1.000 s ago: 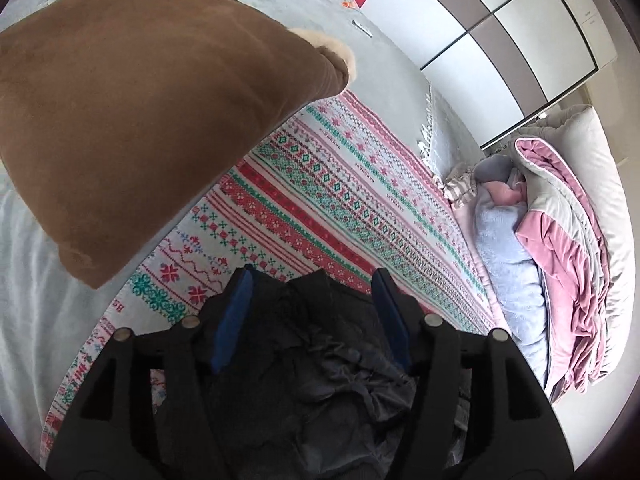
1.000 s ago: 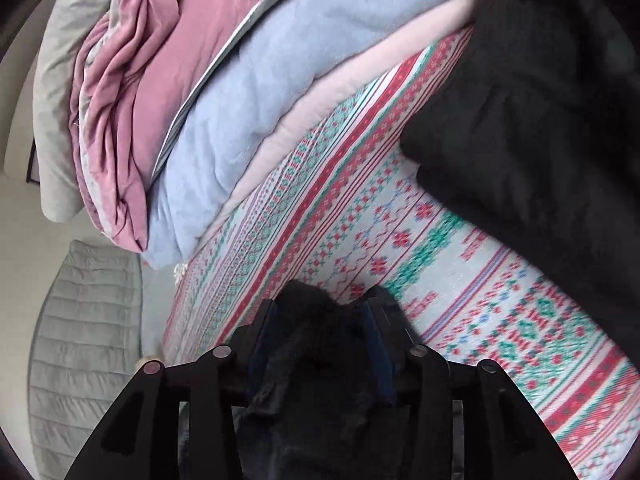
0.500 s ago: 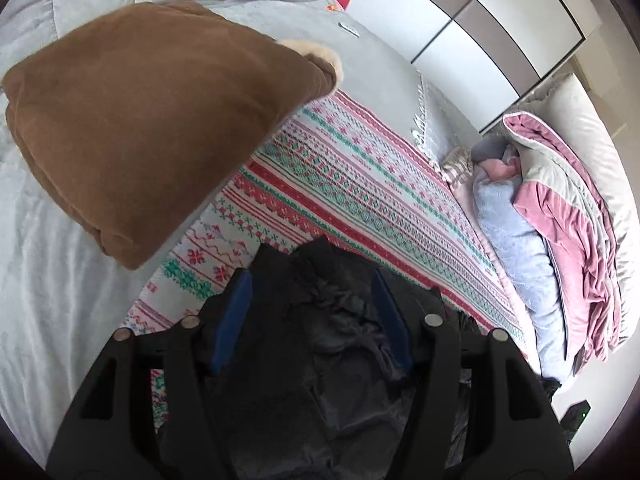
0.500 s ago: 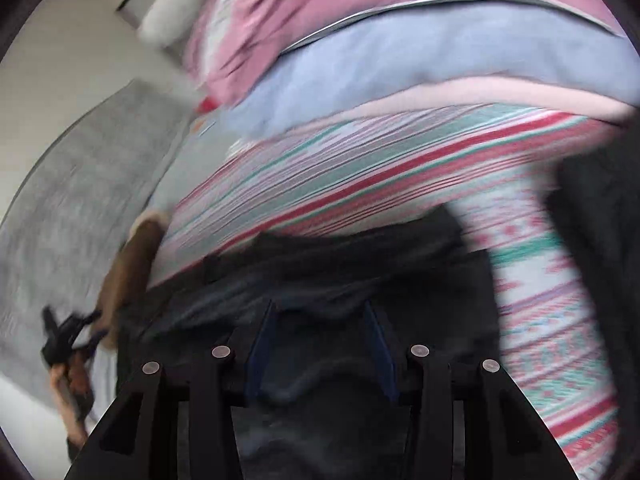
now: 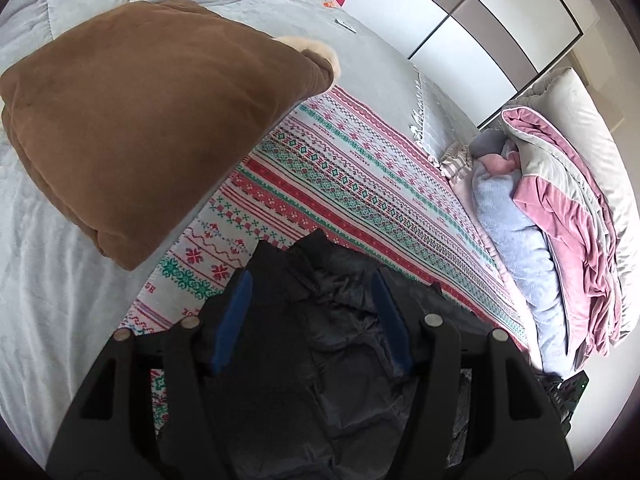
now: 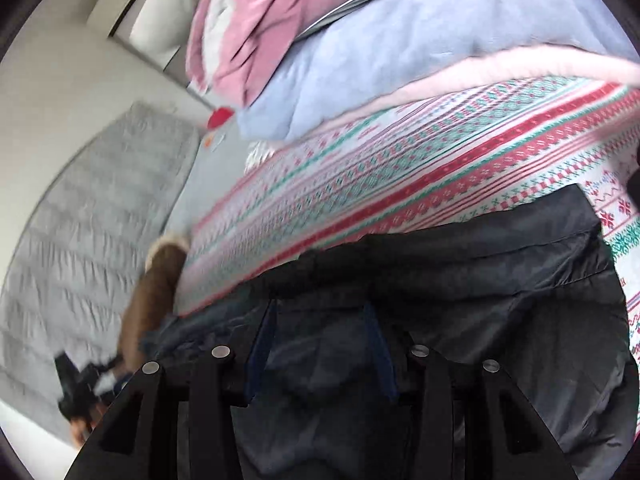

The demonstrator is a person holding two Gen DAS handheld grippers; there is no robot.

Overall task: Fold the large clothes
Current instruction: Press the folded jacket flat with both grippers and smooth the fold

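Fingers of the left gripper [image 5: 310,300] and right gripper [image 6: 320,336] each pinch bunched black jacket [image 5: 320,360], it seems, though the right view is blurred. The jacket hangs over the patterned blanket [image 5: 340,168] on the bed [image 5: 48,280]. Beside it: brown coat [image 5: 140,120], folded bedding [image 5: 560,216].

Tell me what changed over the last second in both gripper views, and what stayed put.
The right gripper swung and rolled with its bunch of the black garment, dragging the fabric across the patterned blanket; the far-off left gripper came into its view. The left gripper shifted slightly, showing more of the brown folded coat. Both grips stayed clamped on the garment; nothing was released.
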